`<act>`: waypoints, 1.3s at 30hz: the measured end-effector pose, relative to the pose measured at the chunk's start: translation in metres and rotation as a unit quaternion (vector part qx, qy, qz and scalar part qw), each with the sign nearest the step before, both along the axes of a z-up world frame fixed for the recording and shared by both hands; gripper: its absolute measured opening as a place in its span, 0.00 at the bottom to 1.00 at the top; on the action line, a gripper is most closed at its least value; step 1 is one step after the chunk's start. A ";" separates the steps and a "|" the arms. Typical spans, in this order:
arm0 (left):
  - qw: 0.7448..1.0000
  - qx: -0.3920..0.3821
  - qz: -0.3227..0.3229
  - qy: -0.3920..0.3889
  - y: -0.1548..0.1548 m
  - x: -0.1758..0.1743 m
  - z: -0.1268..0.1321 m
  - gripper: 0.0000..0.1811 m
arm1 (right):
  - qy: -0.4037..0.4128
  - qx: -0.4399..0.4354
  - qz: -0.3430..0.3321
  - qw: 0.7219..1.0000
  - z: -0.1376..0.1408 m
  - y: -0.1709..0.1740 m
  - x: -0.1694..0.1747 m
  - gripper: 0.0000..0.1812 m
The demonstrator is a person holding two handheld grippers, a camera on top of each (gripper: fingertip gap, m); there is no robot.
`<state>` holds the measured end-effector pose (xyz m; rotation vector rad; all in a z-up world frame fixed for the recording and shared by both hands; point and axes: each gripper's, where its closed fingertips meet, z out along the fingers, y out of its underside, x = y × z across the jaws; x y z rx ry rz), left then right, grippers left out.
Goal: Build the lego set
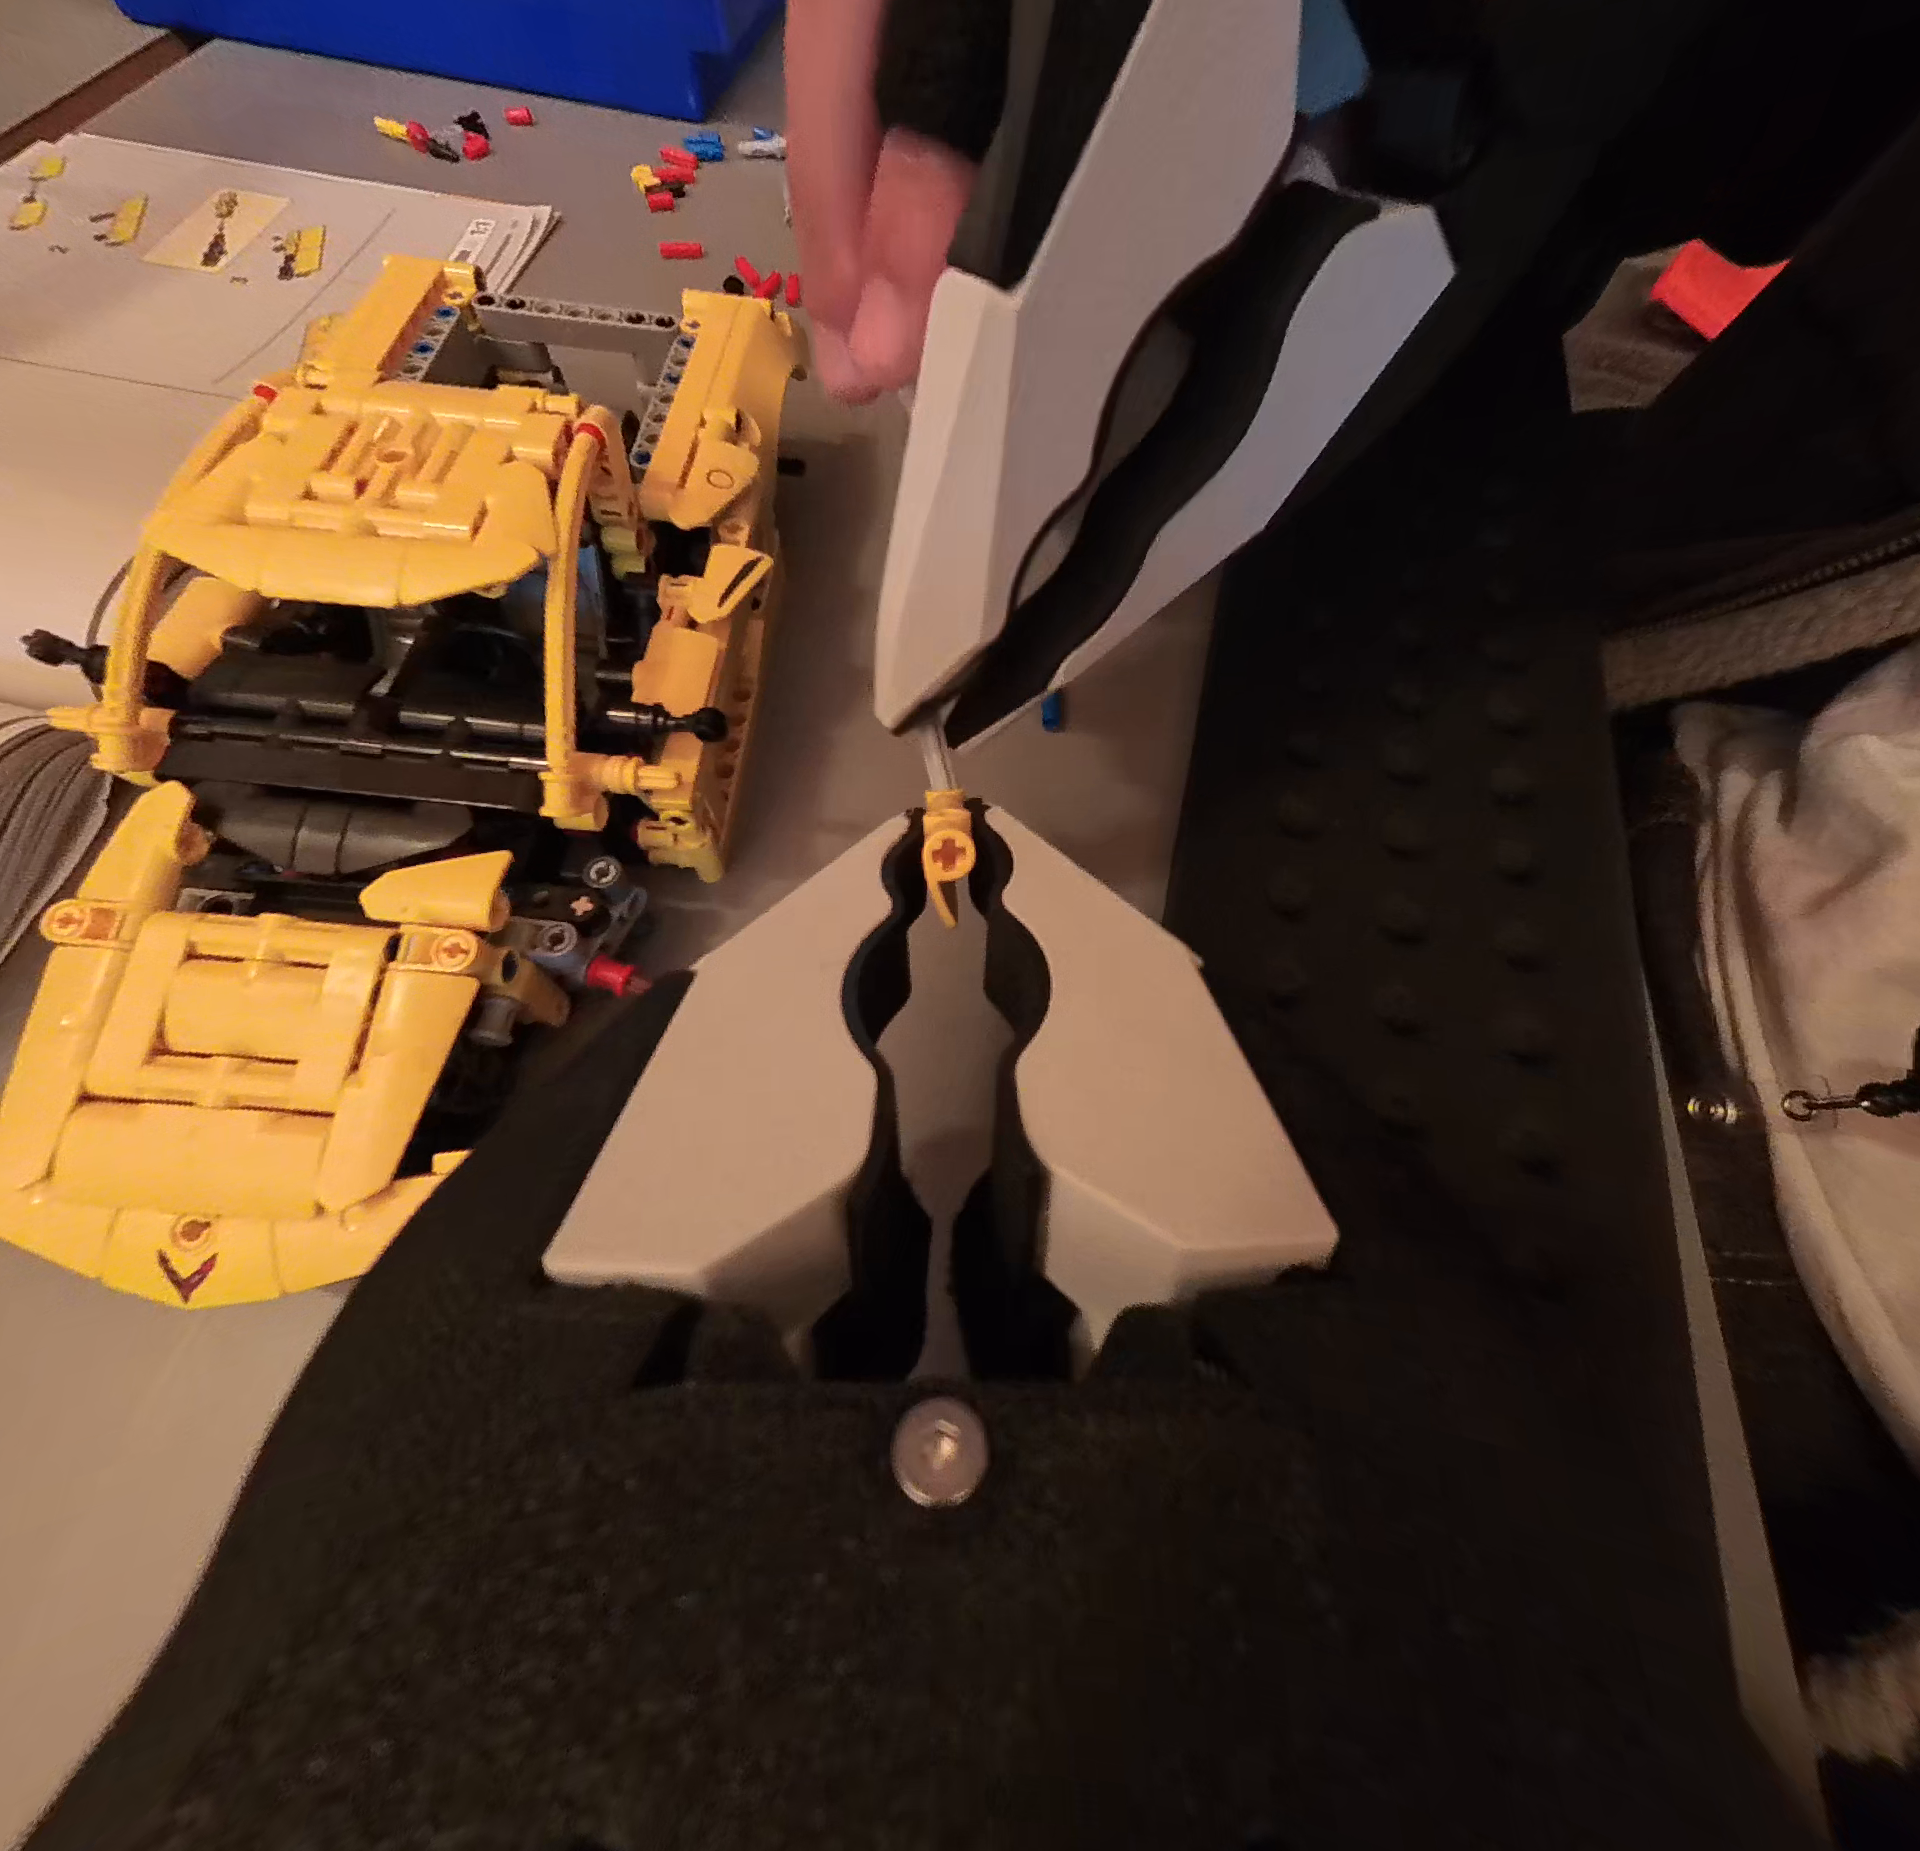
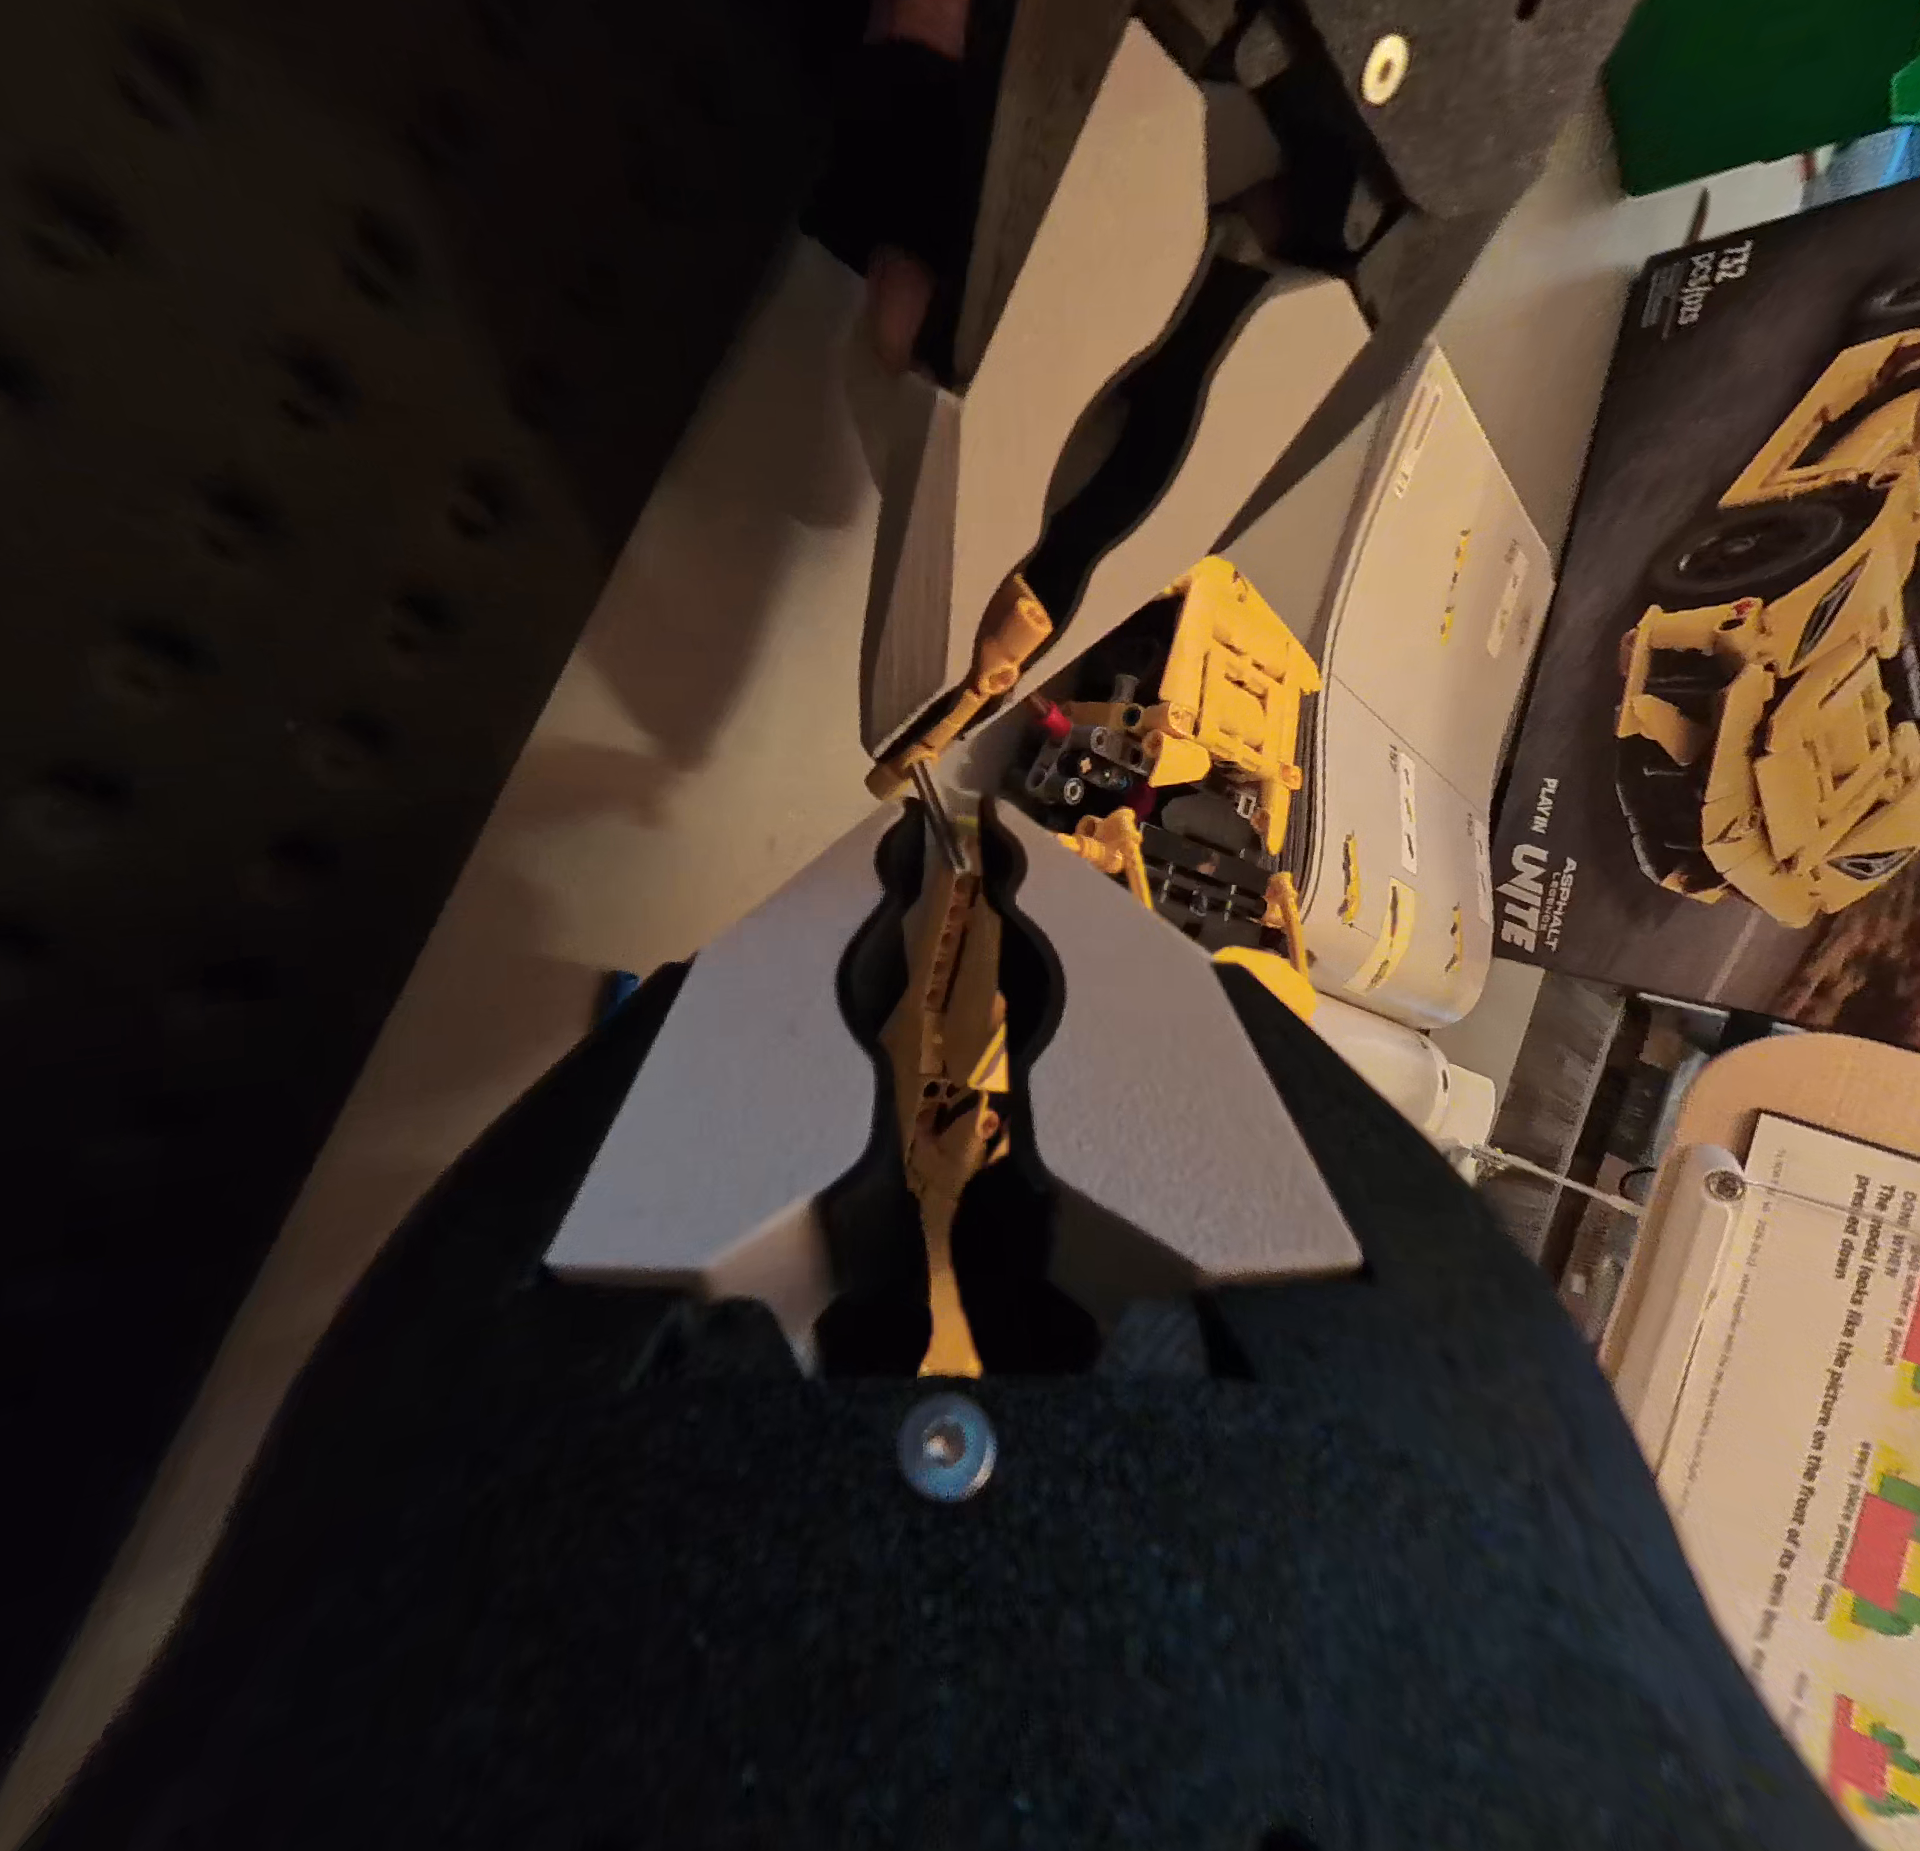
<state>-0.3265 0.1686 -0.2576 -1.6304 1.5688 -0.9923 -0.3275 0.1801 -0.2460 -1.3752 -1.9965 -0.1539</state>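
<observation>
A: So, which step was in hand?

B: Sub-assembly, off the model. Left gripper (image 1: 948, 827) was clamped on a small yellow connector (image 1: 948, 856), plastic w/ a cross-shaped hole. Right gripper (image 2: 945, 827) was closed on a thin grey axle (image 1: 938, 752), tip just at the connector's top. A long yellow piece showed between the right fingers too; couldn't tell if it was joined to the axle.

A: And the car?

B: Part-built yellow brick car (image 1: 416, 658) sat on the grey table (image 1: 831, 554), left of both grippers, roof and bonnet on, rear frame bare. Loose red, blue and black pins (image 1: 665, 175) lay beyond it, near a blue plastic bin (image 1: 468, 4).

A: Next move?

B: Prob. line the axle up w/ the cross hole and push straight in. Needed both grips firm; a slight twist and it'd jam or slip.

A: Any writing?

B: Yes, not quoting it. Open white instruction booklet (image 1: 208, 243) w/ step diagrams, a dark set box (image 2: 1714, 606) w/ a yellow-car photo and white print, plus a printed sheet on a pale wooden board (image 2: 1818, 1334).
</observation>
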 end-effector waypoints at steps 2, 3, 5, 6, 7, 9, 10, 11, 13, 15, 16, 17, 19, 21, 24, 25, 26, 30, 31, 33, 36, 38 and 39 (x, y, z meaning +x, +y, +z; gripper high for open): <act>1.000 -0.007 -0.001 -0.008 -0.001 0.000 0.003 0.04 | 0.019 -0.005 -0.015 1.000 0.006 0.003 0.002 0.09; 1.000 -0.011 0.001 -0.012 0.000 0.000 0.004 0.04 | 0.037 -0.009 -0.024 0.999 0.010 0.004 0.002 0.12; 0.999 -0.027 0.002 -0.028 0.001 -0.001 0.009 0.04 | 0.092 -0.033 -0.042 0.994 0.020 0.003 0.003 0.14; 0.999 -0.036 0.003 -0.040 0.001 -0.001 0.014 0.04 | 0.127 -0.050 -0.050 0.989 0.025 0.001 0.004 0.14; 0.998 -0.041 0.003 -0.051 0.002 -0.002 0.018 0.04 | 0.172 -0.070 -0.060 0.981 0.032 0.001 0.004 0.15; 0.997 -0.039 0.002 -0.071 0.002 -0.002 0.025 0.04 | 0.288 -0.140 -0.083 0.944 0.049 0.000 0.006 0.14; 0.996 -0.029 -0.001 -0.083 0.001 -0.002 0.030 0.04 | 0.348 -0.198 -0.097 0.911 0.054 -0.001 0.007 0.14; 0.995 -0.013 -0.003 -0.095 0.000 -0.002 0.035 0.04 | 0.397 -0.261 -0.111 0.873 0.057 -0.002 0.008 0.15; 0.993 0.016 -0.005 -0.114 -0.001 -0.001 0.043 0.04 | 0.464 -0.354 -0.125 0.803 0.057 -0.004 0.007 0.16; 0.991 0.030 -0.007 -0.129 -0.002 -0.002 0.049 0.04 | 0.510 -0.390 -0.122 0.757 0.060 -0.007 0.002 0.15; 0.990 0.030 -0.010 -0.136 -0.003 -0.002 0.051 0.04 | 0.521 -0.395 -0.122 0.746 0.063 -0.008 -0.001 0.13; 0.990 0.028 -0.011 -0.140 -0.004 -0.002 0.053 0.04 | 0.528 -0.397 -0.120 0.742 0.066 -0.009 -0.004 0.12; 0.989 0.023 -0.013 -0.146 -0.005 -0.002 0.055 0.04 | 0.535 -0.397 -0.121 0.736 0.067 -0.008 -0.007 0.09; 0.988 0.021 -0.012 -0.151 -0.005 -0.002 0.057 0.04 | 0.533 -0.404 -0.118 0.734 0.066 -0.009 -0.008 0.07; 0.989 0.017 -0.012 -0.147 -0.005 -0.002 0.056 0.04 | 0.530 -0.398 -0.120 0.739 0.065 -0.007 -0.008 0.02; 0.989 0.018 -0.013 -0.146 -0.005 -0.002 0.055 0.04 | 0.531 -0.396 -0.120 0.739 0.065 -0.007 -0.008 0.02; 0.989 0.018 -0.013 -0.147 -0.006 -0.001 0.056 0.04 | 0.533 -0.395 -0.117 0.739 0.066 -0.008 -0.008 0.02; 0.989 0.004 -0.004 -0.151 -0.006 0.001 0.059 0.03 | 0.538 -0.380 -0.112 0.744 0.068 -0.007 -0.006 0.02; 0.988 -0.002 -0.005 -0.154 -0.006 0.002 0.061 0.03 | 0.543 -0.383 -0.112 0.739 0.069 -0.007 -0.005 0.02; 0.989 -0.011 -0.002 -0.148 -0.007 0.004 0.058 0.03 | 0.538 -0.380 -0.115 0.744 0.066 -0.006 -0.004 0.02; 0.988 -0.026 -0.001 -0.154 -0.007 0.004 0.061 0.03 | 0.547 -0.385 -0.111 0.735 0.068 -0.007 -0.004 0.02; 0.987 -0.041 0.002 -0.158 -0.005 0.004 0.061 0.03 | 0.548 -0.380 -0.114 0.737 0.068 -0.006 -0.003 0.02; 0.985 -0.053 0.001 -0.161 -0.005 0.004 0.062 0.03 | 0.550 -0.383 -0.112 0.734 0.069 -0.006 -0.003 0.02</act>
